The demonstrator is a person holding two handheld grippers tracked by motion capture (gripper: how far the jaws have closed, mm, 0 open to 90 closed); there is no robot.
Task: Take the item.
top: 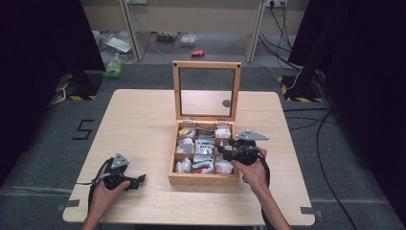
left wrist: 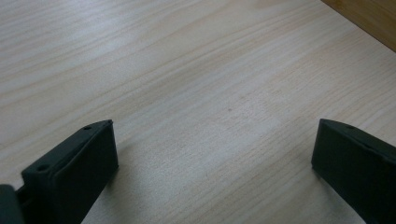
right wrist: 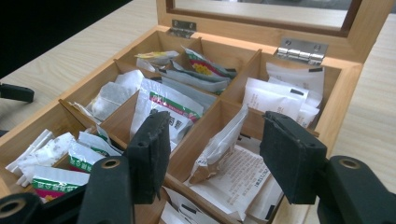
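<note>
A wooden tea box stands at the table's middle with its glass lid raised upright. Its compartments hold several paper sachets. My right gripper hovers over the box's right column, jaws pointing left. In the right gripper view it is open above a compartment where a tilted clear sachet leans on a divider; a green and red sachet lies in the middle column. My left gripper rests low on the table near the front left, and its view shows it open over bare wood.
The light wooden table has bare room left of the box. A corner of the box shows in the left gripper view. The lid's hinge is at the box's back wall. Cables and clutter lie on the floor beyond.
</note>
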